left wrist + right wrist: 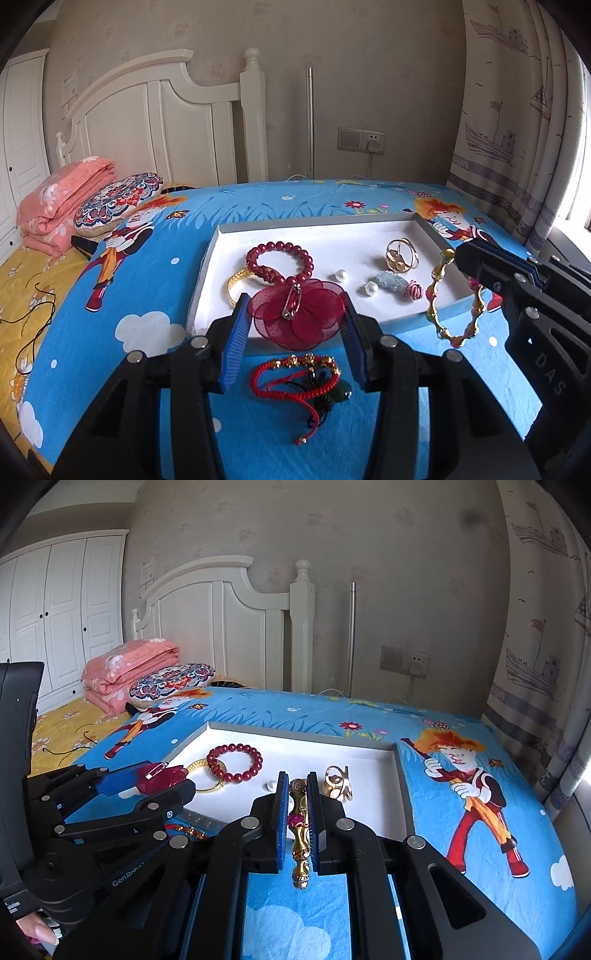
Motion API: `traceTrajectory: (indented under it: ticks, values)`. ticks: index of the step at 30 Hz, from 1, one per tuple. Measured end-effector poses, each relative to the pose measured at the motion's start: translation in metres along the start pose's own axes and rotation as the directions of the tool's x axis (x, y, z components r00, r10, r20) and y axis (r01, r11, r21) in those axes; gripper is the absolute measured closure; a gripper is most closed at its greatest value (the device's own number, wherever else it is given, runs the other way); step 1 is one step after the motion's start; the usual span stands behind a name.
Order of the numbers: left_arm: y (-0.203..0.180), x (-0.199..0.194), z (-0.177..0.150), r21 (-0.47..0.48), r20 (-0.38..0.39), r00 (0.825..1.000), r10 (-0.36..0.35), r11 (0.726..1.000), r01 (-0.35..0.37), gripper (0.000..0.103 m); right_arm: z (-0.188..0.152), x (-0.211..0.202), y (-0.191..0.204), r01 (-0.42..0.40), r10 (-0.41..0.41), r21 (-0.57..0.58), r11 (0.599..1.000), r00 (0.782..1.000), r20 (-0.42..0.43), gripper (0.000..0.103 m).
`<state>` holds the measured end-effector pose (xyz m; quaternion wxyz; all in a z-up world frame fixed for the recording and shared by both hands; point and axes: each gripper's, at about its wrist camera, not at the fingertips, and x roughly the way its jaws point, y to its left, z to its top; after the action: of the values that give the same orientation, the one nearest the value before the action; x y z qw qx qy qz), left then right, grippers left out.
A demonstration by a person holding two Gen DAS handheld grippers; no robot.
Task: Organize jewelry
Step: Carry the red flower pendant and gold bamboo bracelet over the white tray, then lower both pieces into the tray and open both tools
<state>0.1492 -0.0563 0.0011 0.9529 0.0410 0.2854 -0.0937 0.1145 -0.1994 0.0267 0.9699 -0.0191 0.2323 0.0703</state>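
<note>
The bedsheet (155,295) is bright blue, printed with white clouds, green grass, small flowers and orange-haired cartoon figures in red, and the shallow tray (280,236) on it is white inside with grey walls. The organza flower brooch (295,314) and bead bracelet (279,264) are dark red; the bamboo-link bangle (456,299) is gold. A folded quilt (66,206) is salmon pink with white blossoms, and the black grippers carry blue ribbed pads (234,343).

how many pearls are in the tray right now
2. One pearl lies near the tray's middle; the other pearl sits just right of it, beside the pale blue charm. More may be hidden behind the red flower.
</note>
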Motion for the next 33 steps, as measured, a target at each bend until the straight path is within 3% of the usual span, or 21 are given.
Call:
traceTrajectory:
  ticks: [11, 19, 27, 29, 30, 31, 32, 33]
  values:
    - [0.003, 0.058, 0.045, -0.006, -0.069, 0.996, 0.054, 0.998, -0.055, 0.057, 0.044, 0.055, -0.011, 0.035, -0.035, 0.011, 0.999, 0.999, -0.042, 0.093]
    - [0.009, 0.091, 0.065, -0.026, -0.108, 0.99, 0.087, 0.996, -0.09, 0.057, 0.044, 0.095, -0.025, 0.052, -0.043, 0.068, 0.996, 0.991, -0.127, 0.093]
    - [0.012, 0.104, 0.062, -0.037, -0.136, 0.986, 0.097, 0.994, -0.103, 0.056, 0.038, 0.111, -0.03, 0.06, -0.045, 0.08, 0.995, 0.983, -0.176, 0.093]
    - [0.015, 0.105, 0.06, -0.049, -0.142, 0.986, 0.086, 0.994, -0.094, 0.046, 0.037, 0.112, -0.028, 0.057, -0.044, 0.067, 0.996, 0.983, -0.177, 0.092]
    - [0.017, 0.105, 0.059, -0.058, -0.141, 0.986, 0.084, 0.994, -0.093, 0.033, 0.036, 0.112, -0.028, 0.063, -0.051, 0.061, 0.996, 0.982, -0.18, 0.091]
    - [0.018, 0.104, 0.058, -0.066, -0.135, 0.986, 0.093, 0.993, -0.103, 0.029, 0.035, 0.112, -0.028, 0.069, -0.057, 0.059, 0.996, 0.981, -0.183, 0.091]
    - [0.019, 0.103, 0.058, -0.068, -0.131, 0.986, 0.102, 0.991, -0.112, 0.029, 0.035, 0.113, -0.029, 0.073, -0.06, 0.062, 0.995, 0.98, -0.188, 0.086]
    - [0.021, 0.103, 0.057, -0.068, -0.133, 0.985, 0.106, 0.991, -0.115, 0.028, 0.034, 0.113, -0.031, 0.077, -0.063, 0.068, 0.995, 0.98, -0.191, 0.073]
